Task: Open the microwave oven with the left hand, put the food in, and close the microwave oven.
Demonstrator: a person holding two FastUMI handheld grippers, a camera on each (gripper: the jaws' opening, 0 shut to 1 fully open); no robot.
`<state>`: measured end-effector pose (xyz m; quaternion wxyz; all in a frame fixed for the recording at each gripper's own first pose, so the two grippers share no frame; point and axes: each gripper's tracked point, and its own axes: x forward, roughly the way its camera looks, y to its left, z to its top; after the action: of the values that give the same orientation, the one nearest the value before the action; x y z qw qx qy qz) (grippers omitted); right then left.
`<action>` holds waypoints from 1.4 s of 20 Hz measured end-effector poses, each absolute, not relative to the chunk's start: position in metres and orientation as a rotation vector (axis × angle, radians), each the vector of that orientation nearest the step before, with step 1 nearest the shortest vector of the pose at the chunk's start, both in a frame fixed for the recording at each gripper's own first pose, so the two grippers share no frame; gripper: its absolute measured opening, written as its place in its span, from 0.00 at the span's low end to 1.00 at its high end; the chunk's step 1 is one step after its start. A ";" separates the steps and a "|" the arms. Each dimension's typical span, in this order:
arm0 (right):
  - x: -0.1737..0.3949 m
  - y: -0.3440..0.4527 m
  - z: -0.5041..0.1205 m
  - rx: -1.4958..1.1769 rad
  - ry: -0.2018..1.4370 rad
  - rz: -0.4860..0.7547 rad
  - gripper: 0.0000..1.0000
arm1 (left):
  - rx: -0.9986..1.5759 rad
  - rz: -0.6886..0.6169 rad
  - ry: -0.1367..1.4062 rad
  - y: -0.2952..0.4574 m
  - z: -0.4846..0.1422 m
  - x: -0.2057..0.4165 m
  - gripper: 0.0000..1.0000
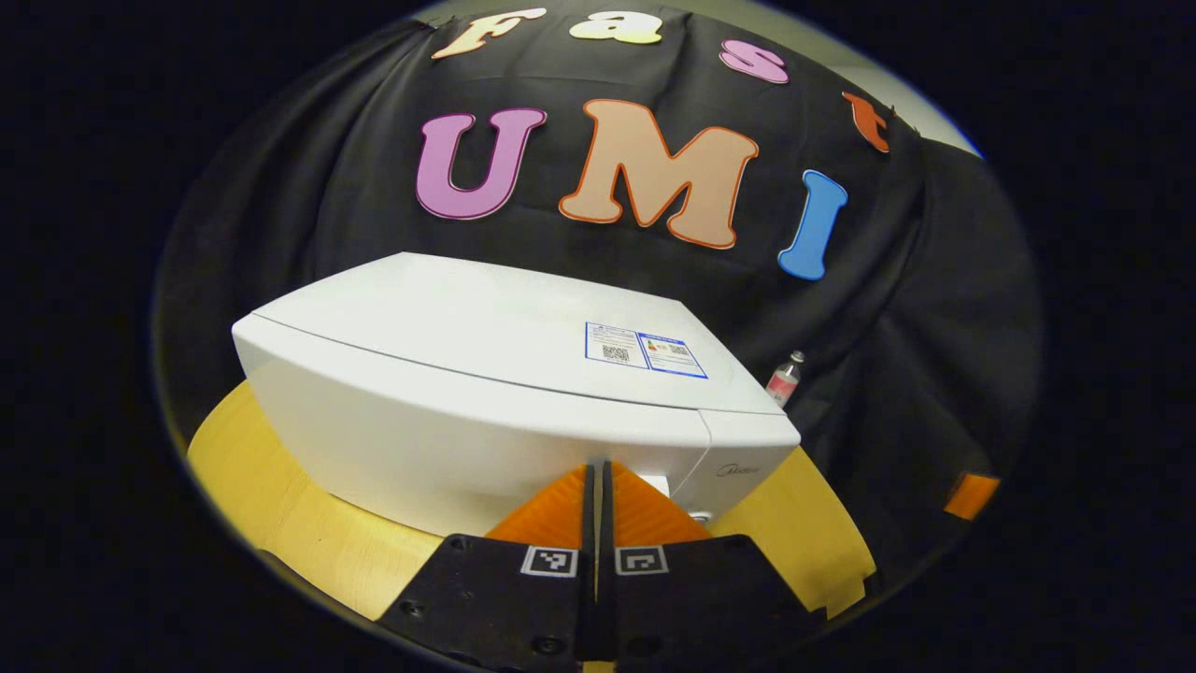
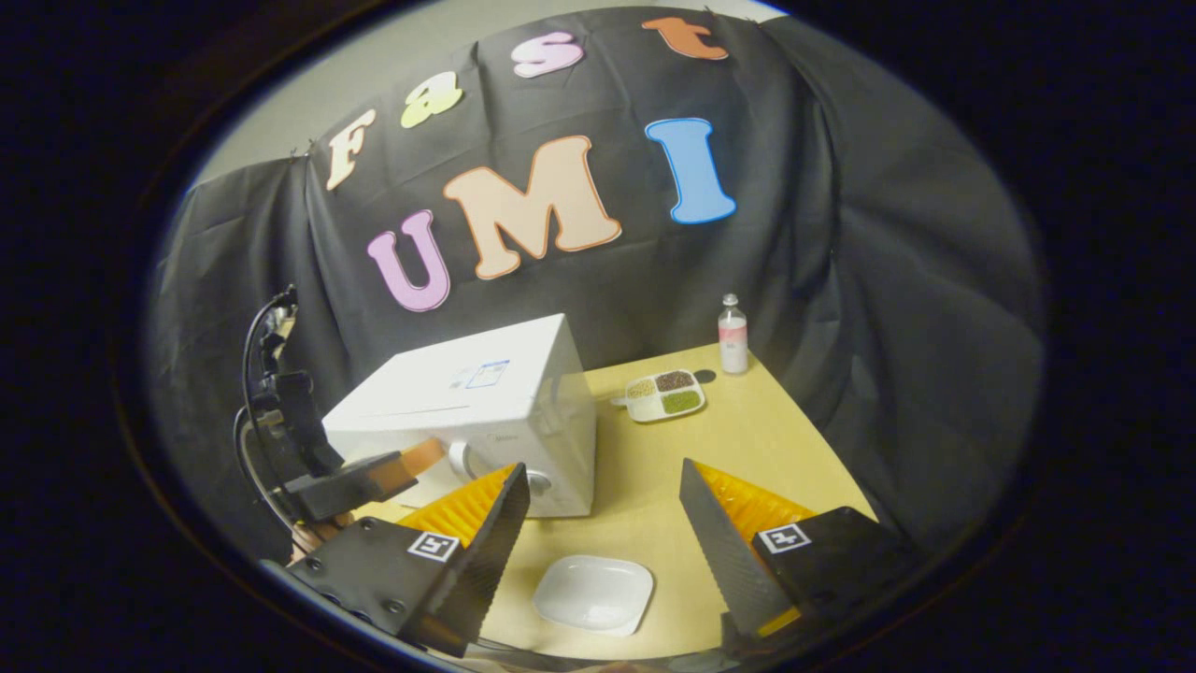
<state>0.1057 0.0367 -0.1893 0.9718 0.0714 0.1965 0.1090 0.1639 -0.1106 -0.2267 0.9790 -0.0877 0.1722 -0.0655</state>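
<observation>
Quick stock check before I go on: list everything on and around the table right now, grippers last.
microwave oven: one, white, on the table's left part, door closed, stickers on its top.
food tray: one, white with three compartments of brown, tan and green food, on the table right of the microwave oven, toward the back.
bottle: one, clear with a pale pink label, at the table's back edge just behind the food tray.
dish: one, white, empty, near the table's front edge.
table: one, light wood.
left gripper: one, fingers closed together, up at the microwave oven's front.
right gripper: one, fingers wide apart, above the dish.
</observation>
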 end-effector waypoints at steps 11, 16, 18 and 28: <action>0.105 0.040 -0.177 0.134 0.366 0.217 0.99 | -0.146 -0.100 0.301 -0.090 -0.196 0.145 0.01; 0.105 0.045 -0.171 0.119 0.349 0.222 0.91 | -0.138 -0.064 0.234 -0.066 -0.163 0.114 0.36; 0.104 0.046 -0.169 0.120 0.347 0.226 0.91 | -0.132 -0.048 0.217 -0.058 -0.153 0.101 0.72; 0.092 0.030 -0.150 0.071 0.292 0.209 0.91 | -0.092 -0.001 0.208 -0.045 -0.135 0.037 0.96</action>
<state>0.0915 0.0300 -0.1496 0.9833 0.0355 0.1450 0.1040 0.0368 -0.0445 -0.1355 0.9935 -0.0458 0.1039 -0.0004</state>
